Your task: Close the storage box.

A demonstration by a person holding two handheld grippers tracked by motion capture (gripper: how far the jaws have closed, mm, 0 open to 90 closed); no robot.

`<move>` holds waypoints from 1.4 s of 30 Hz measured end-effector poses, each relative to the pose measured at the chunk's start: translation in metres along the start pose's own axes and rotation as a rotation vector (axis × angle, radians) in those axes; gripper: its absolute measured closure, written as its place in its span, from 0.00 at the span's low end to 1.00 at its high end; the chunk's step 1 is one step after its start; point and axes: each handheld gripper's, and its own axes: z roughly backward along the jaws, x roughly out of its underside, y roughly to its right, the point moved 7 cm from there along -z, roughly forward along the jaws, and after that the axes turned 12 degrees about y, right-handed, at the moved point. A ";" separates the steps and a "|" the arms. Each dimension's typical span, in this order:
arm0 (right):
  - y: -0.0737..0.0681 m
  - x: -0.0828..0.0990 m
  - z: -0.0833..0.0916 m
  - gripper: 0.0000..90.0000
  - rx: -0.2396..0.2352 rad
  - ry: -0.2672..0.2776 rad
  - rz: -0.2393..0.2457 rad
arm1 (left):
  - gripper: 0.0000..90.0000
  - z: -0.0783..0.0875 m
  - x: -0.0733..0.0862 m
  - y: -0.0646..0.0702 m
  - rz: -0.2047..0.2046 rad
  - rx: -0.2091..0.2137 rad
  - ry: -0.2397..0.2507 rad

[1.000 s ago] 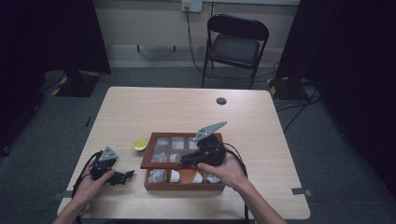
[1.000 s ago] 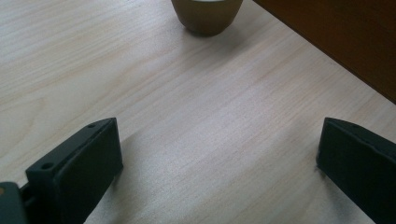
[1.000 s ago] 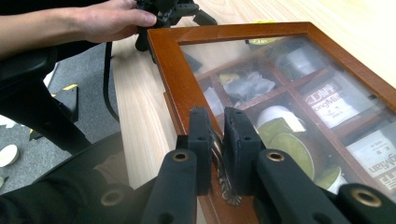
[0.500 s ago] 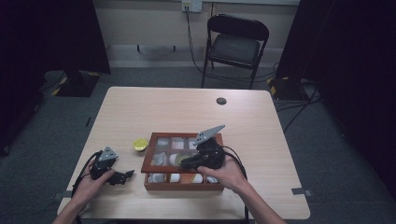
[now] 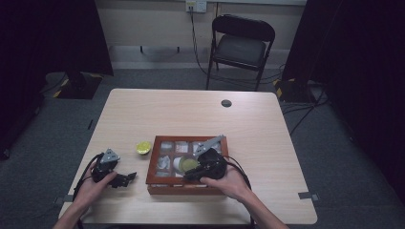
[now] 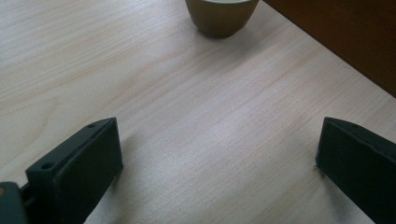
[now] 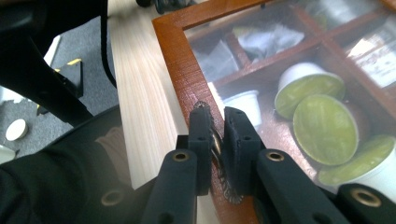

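Right gripper (image 7: 215, 122) is pinched on a small metal clasp (image 7: 215, 140) at the front rim of the wooden box (image 7: 173, 51); the jaws are pressed together with only the thin, toothed-edge metal piece between them. In the high view the right gripper (image 5: 193, 172) sits over the box's near half, with the box (image 5: 152, 164) at the table's front centre. Compartments hold green-lidded capsules (image 7: 326, 128) and foil packets (image 7: 268, 39), just past the jaw tips.

Left gripper (image 5: 125, 179) rests on the table (image 5: 200, 114) to the left of the box, jaws spread wide, nothing between them. One loose green capsule (image 6: 222, 14) stands ahead of it, just beside the box's left wall, clear of both jaws.
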 end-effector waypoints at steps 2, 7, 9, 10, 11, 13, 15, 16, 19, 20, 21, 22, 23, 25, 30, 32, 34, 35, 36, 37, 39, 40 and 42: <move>0.000 0.003 -0.002 0.91 0.001 -0.007 -0.004 | 0.00 0.000 0.000 0.000 0.000 0.000 0.000; 0.000 0.009 -0.007 0.91 0.009 -0.030 0.000 | 0.00 0.000 0.000 0.000 -0.002 0.004 0.000; 0.001 0.011 -0.009 0.91 0.010 -0.038 -0.001 | 0.00 0.000 0.000 0.000 -0.003 0.004 0.000; 0.001 0.012 -0.010 0.91 0.009 -0.040 -0.004 | 0.00 0.000 0.000 0.000 -0.002 0.004 0.002; 0.001 0.014 -0.011 0.91 0.008 -0.042 -0.003 | 0.00 0.000 0.000 0.000 -0.002 0.004 0.002; 0.002 0.015 -0.012 0.91 0.006 -0.042 -0.004 | 0.00 0.000 0.000 0.000 -0.003 0.005 0.002; 0.002 0.016 -0.013 0.90 0.007 -0.040 -0.002 | 0.00 0.000 0.000 0.000 -0.003 0.005 0.003; 0.002 0.016 -0.012 0.85 0.010 -0.036 -0.001 | 0.00 0.000 0.000 0.000 -0.003 0.005 0.002; 0.004 0.017 -0.009 0.78 0.020 -0.008 -0.013 | 0.00 0.000 0.000 0.000 -0.004 0.005 0.002; 0.005 0.017 -0.005 0.75 0.029 0.006 -0.013 | 0.00 0.000 0.000 0.000 -0.003 0.005 0.002; 0.006 0.018 0.000 0.73 0.043 0.028 -0.018 | 0.00 0.000 0.000 0.000 -0.003 0.005 0.002; 0.008 0.019 0.003 0.72 0.057 0.046 -0.020 | 0.00 0.000 0.000 0.000 -0.003 0.005 0.003; 0.010 0.020 0.008 0.72 0.073 0.069 -0.025 | 0.00 0.000 0.000 0.000 -0.003 0.005 0.003; 0.016 0.023 0.020 0.67 0.108 0.105 -0.043 | 0.00 0.000 0.000 0.000 -0.004 0.005 0.002; 0.036 0.033 0.048 0.60 0.206 0.177 -0.090 | 0.00 0.000 0.000 0.000 -0.003 0.005 0.002; 0.044 0.038 0.059 0.55 0.260 0.192 -0.105 | 0.00 0.000 0.000 0.000 -0.007 0.004 0.002; 0.051 0.043 0.069 0.49 0.312 0.199 -0.117 | 0.00 0.000 0.000 0.000 -0.007 0.003 0.002; 0.055 0.046 0.074 0.48 0.340 0.204 -0.123 | 0.00 0.000 0.000 0.000 -0.004 0.005 0.002; 0.058 0.048 0.078 0.46 0.360 0.215 -0.131 | 0.00 0.000 0.000 0.000 -0.003 0.004 0.003; 0.064 0.053 0.085 0.44 0.397 0.232 -0.148 | 0.00 0.000 0.000 0.000 -0.007 0.004 0.002; 0.073 0.062 0.095 0.40 0.444 0.234 -0.169 | 0.00 0.000 0.000 0.000 -0.003 0.005 0.003; 0.080 0.069 0.102 0.40 0.475 0.238 -0.190 | 0.00 0.000 0.000 0.000 -0.003 0.004 0.003; 0.090 0.081 0.111 0.38 0.514 0.238 -0.216 | 0.00 0.000 0.000 0.000 -0.003 0.005 0.003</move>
